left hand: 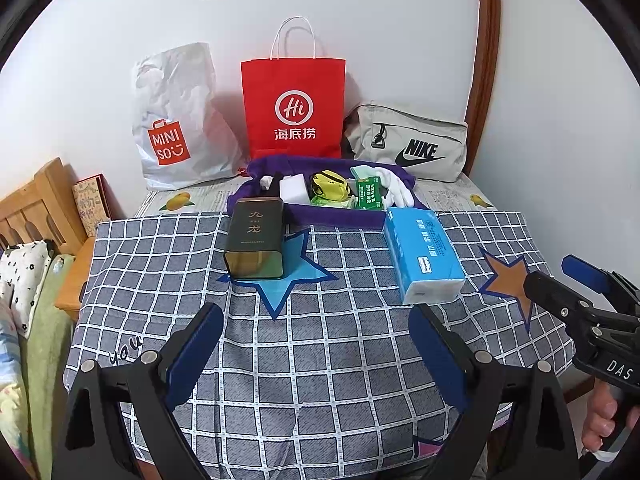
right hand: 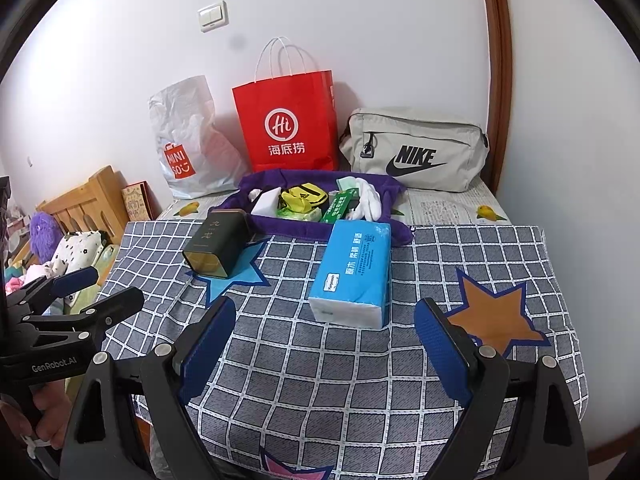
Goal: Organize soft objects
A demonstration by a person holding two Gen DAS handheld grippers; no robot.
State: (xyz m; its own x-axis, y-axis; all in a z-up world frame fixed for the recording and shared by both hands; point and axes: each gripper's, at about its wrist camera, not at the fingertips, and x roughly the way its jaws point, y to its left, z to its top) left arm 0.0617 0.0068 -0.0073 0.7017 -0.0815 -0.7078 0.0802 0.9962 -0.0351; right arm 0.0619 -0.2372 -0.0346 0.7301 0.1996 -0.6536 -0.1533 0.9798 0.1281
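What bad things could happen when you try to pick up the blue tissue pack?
1. The tissue pack is soft, so a hard squeeze from the right tool might crush it.
2. The dark tin lies on its side close by, and a careless sweep might roll it.
3. The purple cloth tray sits right behind the pack; pushing the pack forward could bunch its floppy edge and jumble the white glove inside.
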